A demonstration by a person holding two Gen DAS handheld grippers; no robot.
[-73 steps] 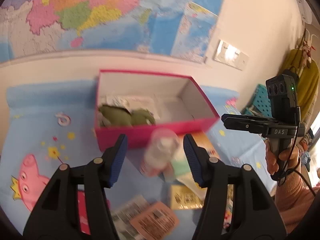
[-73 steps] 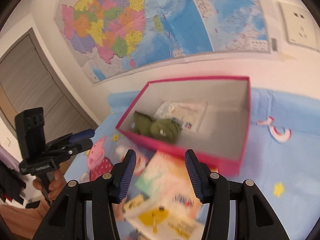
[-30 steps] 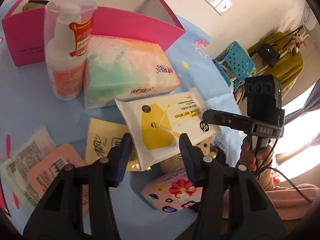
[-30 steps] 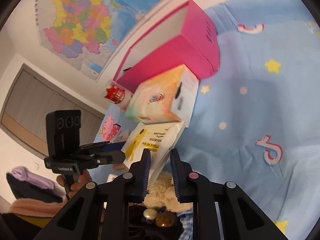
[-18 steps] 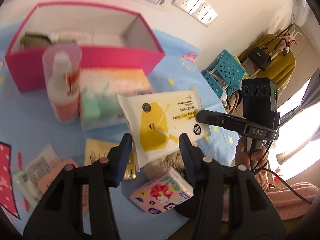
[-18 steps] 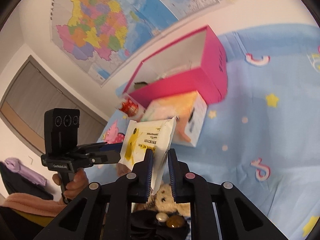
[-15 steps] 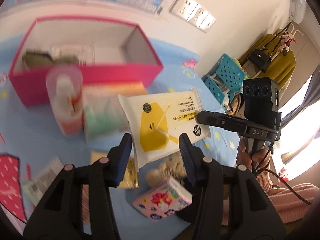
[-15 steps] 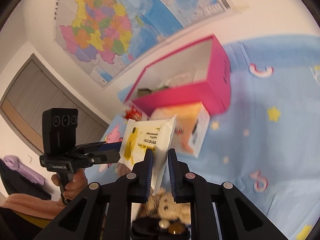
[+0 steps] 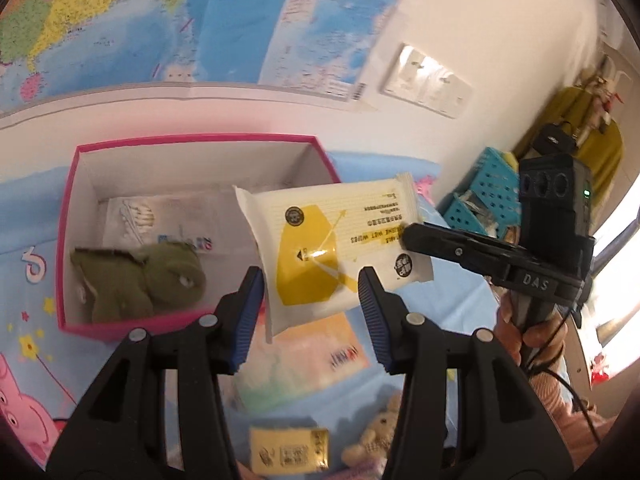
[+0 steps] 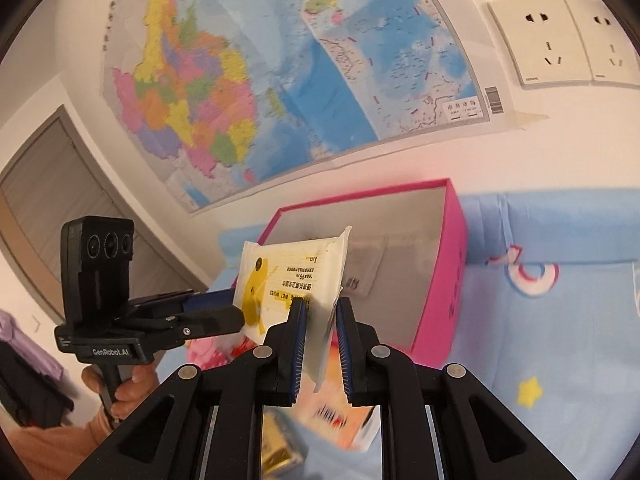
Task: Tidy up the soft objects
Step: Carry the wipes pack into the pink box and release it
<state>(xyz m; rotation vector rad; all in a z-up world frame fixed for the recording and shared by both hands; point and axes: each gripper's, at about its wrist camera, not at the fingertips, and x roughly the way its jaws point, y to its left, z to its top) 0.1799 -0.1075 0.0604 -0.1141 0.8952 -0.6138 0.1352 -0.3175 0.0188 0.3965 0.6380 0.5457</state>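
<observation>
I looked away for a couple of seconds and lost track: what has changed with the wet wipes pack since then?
The right gripper closed on an edge of the wet wipes pack and lifted it off the blue cloth; it now hangs in front of the pink box. The left gripper stayed open and empty. The green plush still lies in the box.

My right gripper [image 10: 319,344] is matt black plastic with ribbed blue pads, pinching a wet-wipes pack [image 9: 336,248] of smooth, slightly glossy film. Behind the pack, the pink box [image 9: 192,140] looks like matt cardboard, grey-white inside. In it lies a green plush toy [image 9: 148,276], fuzzy cloth. Under the box, the blue tablecloth [image 10: 560,320] is printed and smooth. Above the box hangs a glossy paper map [image 10: 280,80].
</observation>
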